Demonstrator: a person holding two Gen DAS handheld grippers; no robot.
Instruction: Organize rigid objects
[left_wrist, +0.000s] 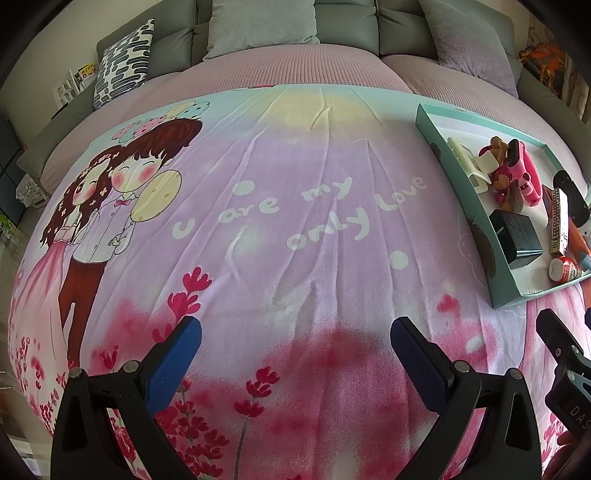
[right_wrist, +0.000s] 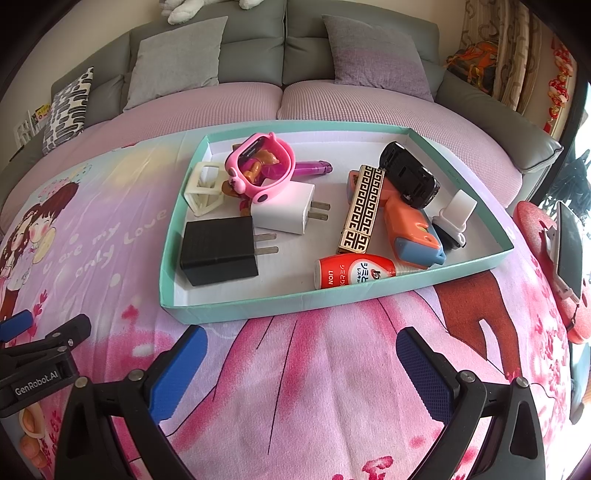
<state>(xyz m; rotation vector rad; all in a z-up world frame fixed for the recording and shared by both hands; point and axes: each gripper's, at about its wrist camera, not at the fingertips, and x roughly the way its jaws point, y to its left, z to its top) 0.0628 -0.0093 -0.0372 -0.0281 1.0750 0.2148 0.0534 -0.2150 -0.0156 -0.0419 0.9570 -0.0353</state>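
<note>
Above blanket (left_wrist: 295, 221), both grippers' fingers (right_wrist: 177, 373) wide apart, empty

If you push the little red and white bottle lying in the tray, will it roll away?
Probably a little. The red and white bottle lies on its side and looks round, so it may roll. The teal tray wall beside it would likely stop it. Its shiny surface might be slippery to grip.

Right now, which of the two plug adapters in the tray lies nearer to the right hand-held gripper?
The black square plug adapter, in the teal tray's near-left corner; the white plug adapter lies behind it.
</note>
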